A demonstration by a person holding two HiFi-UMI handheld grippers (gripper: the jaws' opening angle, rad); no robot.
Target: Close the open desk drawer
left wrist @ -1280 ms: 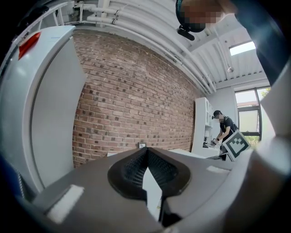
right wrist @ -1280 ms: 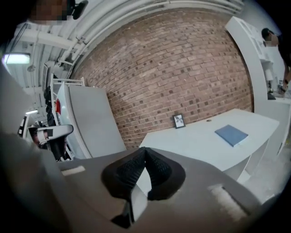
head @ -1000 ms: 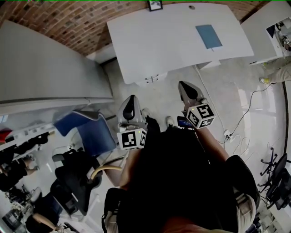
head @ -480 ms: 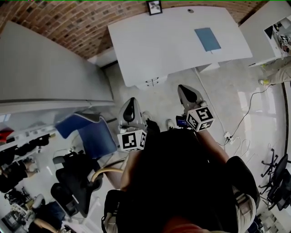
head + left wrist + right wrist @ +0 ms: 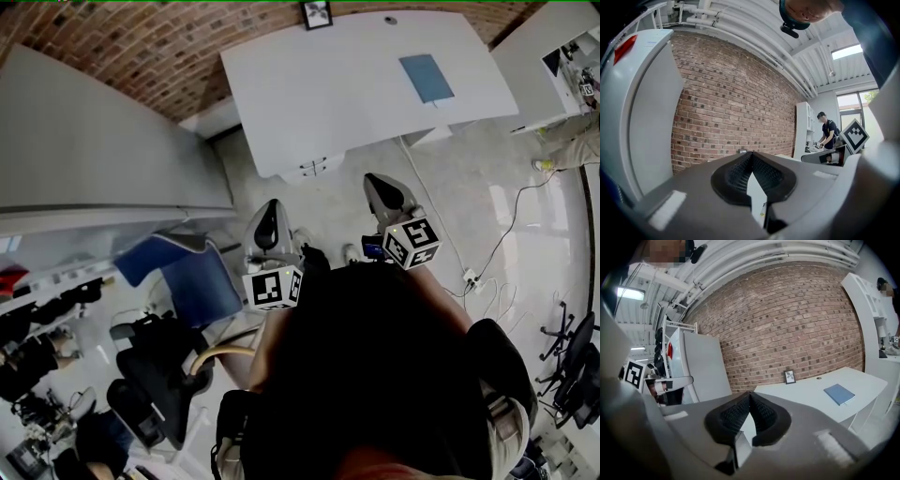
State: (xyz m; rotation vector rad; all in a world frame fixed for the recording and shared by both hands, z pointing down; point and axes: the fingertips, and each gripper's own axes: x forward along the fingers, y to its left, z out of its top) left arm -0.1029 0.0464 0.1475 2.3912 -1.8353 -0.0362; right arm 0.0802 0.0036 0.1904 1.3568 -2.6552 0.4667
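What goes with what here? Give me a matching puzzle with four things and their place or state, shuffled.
Things:
1. notebook
2. frame
3. blue chair
4. left claw

Places or states:
A. shut, holding nothing
B. lying flat on the white desk
C. standing against the brick wall
D. on the floor, to the person's left

Pairs: 1-B, 2-C, 3-D, 4-A
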